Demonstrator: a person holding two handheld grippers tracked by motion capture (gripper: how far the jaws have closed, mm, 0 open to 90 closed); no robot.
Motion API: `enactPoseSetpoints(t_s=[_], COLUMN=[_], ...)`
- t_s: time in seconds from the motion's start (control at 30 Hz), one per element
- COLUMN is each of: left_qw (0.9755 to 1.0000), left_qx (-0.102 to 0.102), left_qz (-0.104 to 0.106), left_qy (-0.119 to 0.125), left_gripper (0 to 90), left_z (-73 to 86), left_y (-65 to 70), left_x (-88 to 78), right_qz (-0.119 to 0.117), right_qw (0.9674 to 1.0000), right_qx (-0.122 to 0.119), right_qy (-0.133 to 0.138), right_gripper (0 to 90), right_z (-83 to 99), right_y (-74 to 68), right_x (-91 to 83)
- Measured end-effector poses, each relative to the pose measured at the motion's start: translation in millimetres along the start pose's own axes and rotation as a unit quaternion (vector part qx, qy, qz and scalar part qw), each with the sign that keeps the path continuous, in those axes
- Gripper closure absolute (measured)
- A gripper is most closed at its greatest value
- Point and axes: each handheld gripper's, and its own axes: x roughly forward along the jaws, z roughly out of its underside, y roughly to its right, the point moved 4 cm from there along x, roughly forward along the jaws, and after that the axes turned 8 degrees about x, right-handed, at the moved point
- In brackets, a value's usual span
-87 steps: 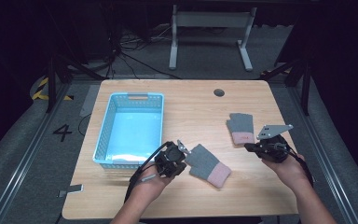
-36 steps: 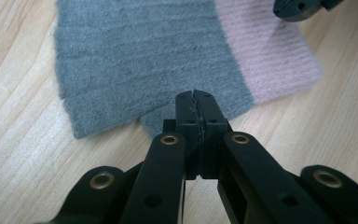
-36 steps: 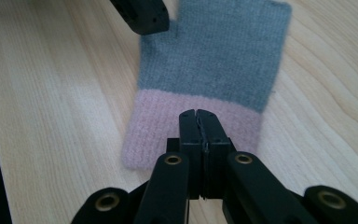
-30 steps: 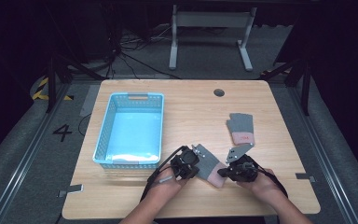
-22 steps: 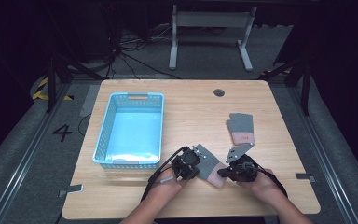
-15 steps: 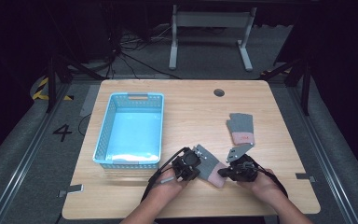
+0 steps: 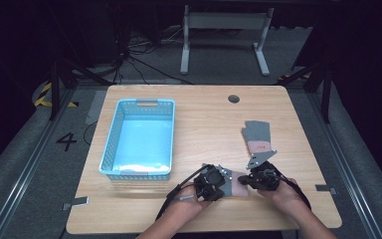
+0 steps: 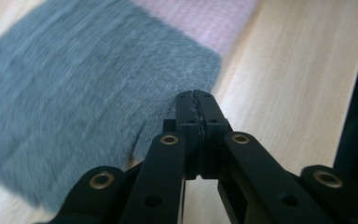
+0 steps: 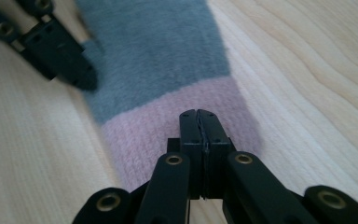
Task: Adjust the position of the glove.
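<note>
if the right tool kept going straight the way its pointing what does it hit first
Most likely the left tool. The right tool, shut on the sock's pink band, points along the sock toward that tool's black jaws at the sock's grey edge. Depth is unclear, so it might slip just past them.

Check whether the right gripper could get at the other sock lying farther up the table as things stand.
Probably not right away. The right gripper is shut on the pink cuff of the near sock, so it would have to let go first. Otherwise the far sock lies on bare table just beyond it, nothing between.
</note>
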Motion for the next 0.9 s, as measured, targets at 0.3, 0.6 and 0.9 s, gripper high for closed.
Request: enactPoseSetpoints(t_s=[0.3,0.6,0.9], left_qw=[0.9997,0.9995,0.9976], left_qx=[0.022,0.022,0.000], left_qz=[0.009,0.010,-0.025], left_qy=[0.003,0.022,0.064], left_gripper=[89.2,78.6,70.3], left_z=[-7.4,-7.9,-6.3], left_y=[12.4,8.9,-11.1], left_x=[6.1,-8.0,-42.7], right_qz=[0.009,0.011,0.035], right_qw=[0.9999,0.9991,0.9947], right_qx=[0.011,0.023,0.050], right_qy=[0.006,0.033,0.083], right_gripper=[89.9,89.7,89.6], right_z=[0.8,-1.1,0.2], right_y=[5.9,5.7,16.0], right_x=[-0.1,-9.5,-32.6])
